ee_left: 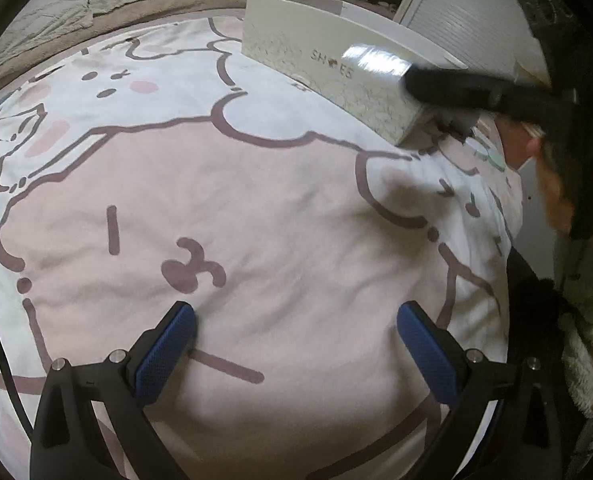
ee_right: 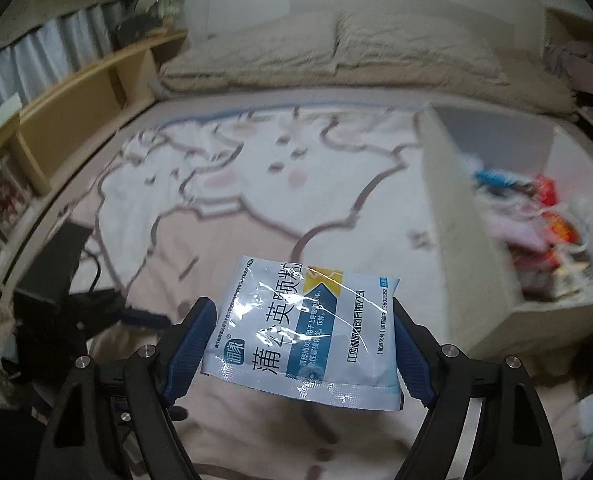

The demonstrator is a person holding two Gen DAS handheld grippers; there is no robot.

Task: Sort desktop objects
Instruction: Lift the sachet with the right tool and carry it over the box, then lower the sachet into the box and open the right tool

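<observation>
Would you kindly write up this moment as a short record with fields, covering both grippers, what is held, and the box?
surface: pink and white cartoon-print blanket
left gripper: open, nothing between its pads, above the blanket
right gripper: shut on the sachet, lifted clear of the blanket
sachet: white and blue medicine packet with Chinese print, held by its two side edges
box: open white shoe box to the right, already holding colourful packets
</observation>
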